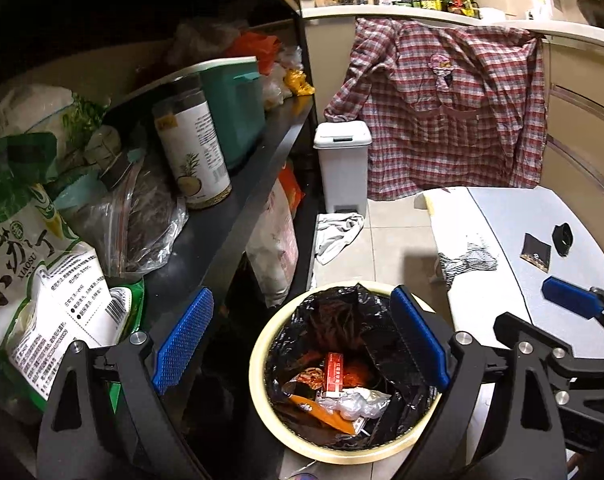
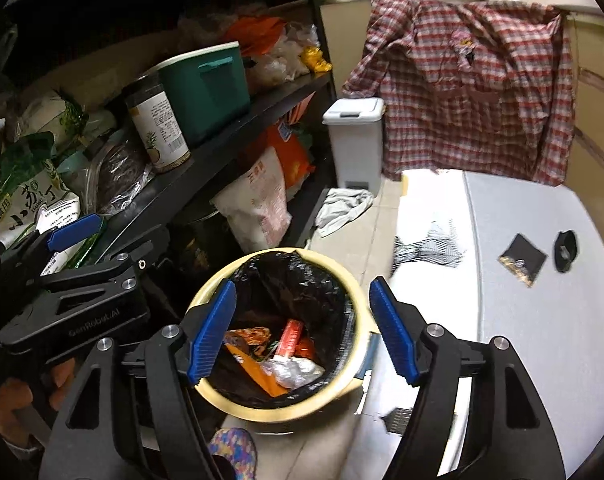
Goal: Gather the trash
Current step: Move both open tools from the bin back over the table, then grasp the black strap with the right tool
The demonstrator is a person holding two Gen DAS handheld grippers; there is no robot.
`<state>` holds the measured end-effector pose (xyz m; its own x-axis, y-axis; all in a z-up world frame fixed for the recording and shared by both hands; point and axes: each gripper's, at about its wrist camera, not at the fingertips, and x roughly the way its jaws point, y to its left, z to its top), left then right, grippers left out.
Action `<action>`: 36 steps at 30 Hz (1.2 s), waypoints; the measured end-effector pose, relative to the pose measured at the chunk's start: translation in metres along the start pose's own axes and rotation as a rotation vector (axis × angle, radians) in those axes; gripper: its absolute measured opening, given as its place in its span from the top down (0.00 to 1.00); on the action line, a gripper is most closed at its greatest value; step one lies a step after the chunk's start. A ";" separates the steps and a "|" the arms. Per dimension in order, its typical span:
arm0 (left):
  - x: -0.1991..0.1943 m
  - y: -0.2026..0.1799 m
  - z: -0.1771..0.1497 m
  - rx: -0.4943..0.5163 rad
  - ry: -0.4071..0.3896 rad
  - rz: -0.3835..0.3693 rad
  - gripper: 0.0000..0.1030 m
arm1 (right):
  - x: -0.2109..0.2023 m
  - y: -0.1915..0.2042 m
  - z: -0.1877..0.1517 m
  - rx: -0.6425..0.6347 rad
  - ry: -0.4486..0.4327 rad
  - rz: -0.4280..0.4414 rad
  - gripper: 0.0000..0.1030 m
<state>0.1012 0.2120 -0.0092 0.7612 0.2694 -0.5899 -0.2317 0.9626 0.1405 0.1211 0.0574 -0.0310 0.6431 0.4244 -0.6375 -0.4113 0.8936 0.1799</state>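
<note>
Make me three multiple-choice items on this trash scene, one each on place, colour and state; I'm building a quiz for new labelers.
1. Where does the round bin stand?
A on the shelf
B on the floor
C on the white table

2. What colour is its liner?
A black
B white
C green

3. How is the right tool?
A shut on a wrapper
B open, empty
C out of view

Answers:
1 B, it stands on the floor between the shelf and the table.
2 A, black plastic lines the rim.
3 B, its pads stand apart with nothing between.
</note>
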 end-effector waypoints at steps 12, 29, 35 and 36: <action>-0.020 -0.056 0.001 0.043 -0.050 -0.089 0.12 | -0.045 -0.056 -0.017 0.051 -0.052 -0.101 0.32; -0.004 -0.200 0.008 0.179 -0.088 -0.204 0.10 | -0.062 -0.230 -0.028 0.210 -0.095 -0.360 0.31; 0.012 -0.208 0.009 0.248 -0.081 -0.130 0.10 | -0.025 -0.297 -0.026 0.277 -0.072 -0.422 0.31; 0.017 -0.206 0.009 0.252 -0.070 -0.116 0.10 | -0.015 -0.307 -0.026 0.288 -0.062 -0.427 0.31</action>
<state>0.1675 0.0186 -0.0407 0.8159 0.1503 -0.5583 0.0102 0.9617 0.2739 0.2209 -0.2275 -0.0965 0.7553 0.0130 -0.6553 0.0851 0.9894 0.1177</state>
